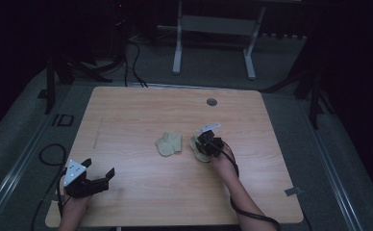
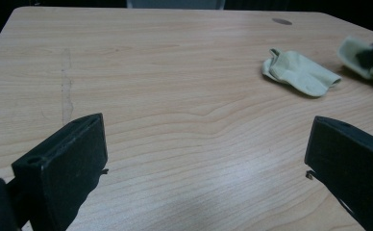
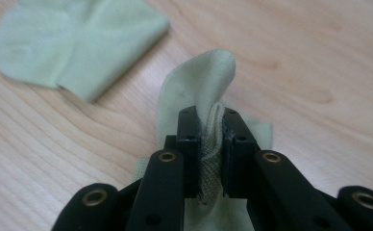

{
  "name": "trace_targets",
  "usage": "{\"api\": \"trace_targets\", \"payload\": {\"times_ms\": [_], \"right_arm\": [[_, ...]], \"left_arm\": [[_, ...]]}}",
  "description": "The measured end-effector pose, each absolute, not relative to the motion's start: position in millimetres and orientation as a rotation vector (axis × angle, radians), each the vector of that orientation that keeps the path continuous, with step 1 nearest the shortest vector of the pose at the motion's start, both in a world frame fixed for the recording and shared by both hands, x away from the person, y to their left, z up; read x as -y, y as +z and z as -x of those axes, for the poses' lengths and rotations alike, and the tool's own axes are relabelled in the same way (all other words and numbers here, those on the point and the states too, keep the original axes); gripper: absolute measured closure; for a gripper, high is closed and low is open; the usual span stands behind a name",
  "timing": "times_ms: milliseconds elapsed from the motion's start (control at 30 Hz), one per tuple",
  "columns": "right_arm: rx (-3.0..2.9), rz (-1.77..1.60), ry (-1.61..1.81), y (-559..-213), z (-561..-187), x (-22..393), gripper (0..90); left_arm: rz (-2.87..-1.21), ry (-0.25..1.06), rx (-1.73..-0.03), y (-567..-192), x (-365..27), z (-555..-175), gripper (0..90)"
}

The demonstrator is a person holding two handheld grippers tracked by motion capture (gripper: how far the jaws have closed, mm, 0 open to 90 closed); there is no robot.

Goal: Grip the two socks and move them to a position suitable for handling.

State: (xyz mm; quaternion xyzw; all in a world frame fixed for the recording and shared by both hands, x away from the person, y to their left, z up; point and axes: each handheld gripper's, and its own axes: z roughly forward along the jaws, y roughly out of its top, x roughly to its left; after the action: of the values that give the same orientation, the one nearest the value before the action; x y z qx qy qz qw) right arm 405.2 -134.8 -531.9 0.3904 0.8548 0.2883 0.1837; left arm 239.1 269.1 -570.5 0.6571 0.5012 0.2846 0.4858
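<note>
The pale green sock (image 3: 208, 86) pinched between my right gripper (image 3: 212, 144) sits right of the table's centre in the high view; a fold of it bulges up past my pads toward the top of the right gripper view, and I cannot tell its long axis. My jaws press on that fabric. A second sock (image 1: 169, 143) lies just left of it, apart, on the wooden table (image 1: 141, 110). My left gripper (image 1: 100, 177) rests at lower left, jaws wide apart, nothing between them.

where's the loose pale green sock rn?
High view: the loose pale green fabric sock lies mid-table, just left of the right gripper, unheld.
</note>
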Motion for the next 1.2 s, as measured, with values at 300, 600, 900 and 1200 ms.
{"api": "trace_targets", "payload": {"times_ms": [300, 600, 900, 1200], "right_arm": [[-2.403, -1.0, 0.906, -480, -390, 133, 81.0], [-2.433, -0.861, 0.975, -445, -358, 122, 81.0], [-2.517, -0.707, 0.994, -440, -320, 99, 81.0], [-2.602, -0.635, 0.966, -466, -294, 84, 81.0]], "left_arm": [[-1.6, 0.691, -1.219, -570, -268, -240, 1.1], [-1.606, 0.69, -1.216, -570, -267, -241, 1.1], [-1.602, 0.69, -1.214, -570, -268, -241, 1.1], [-1.606, 0.686, -1.208, -570, -267, -241, 1.1]]}}
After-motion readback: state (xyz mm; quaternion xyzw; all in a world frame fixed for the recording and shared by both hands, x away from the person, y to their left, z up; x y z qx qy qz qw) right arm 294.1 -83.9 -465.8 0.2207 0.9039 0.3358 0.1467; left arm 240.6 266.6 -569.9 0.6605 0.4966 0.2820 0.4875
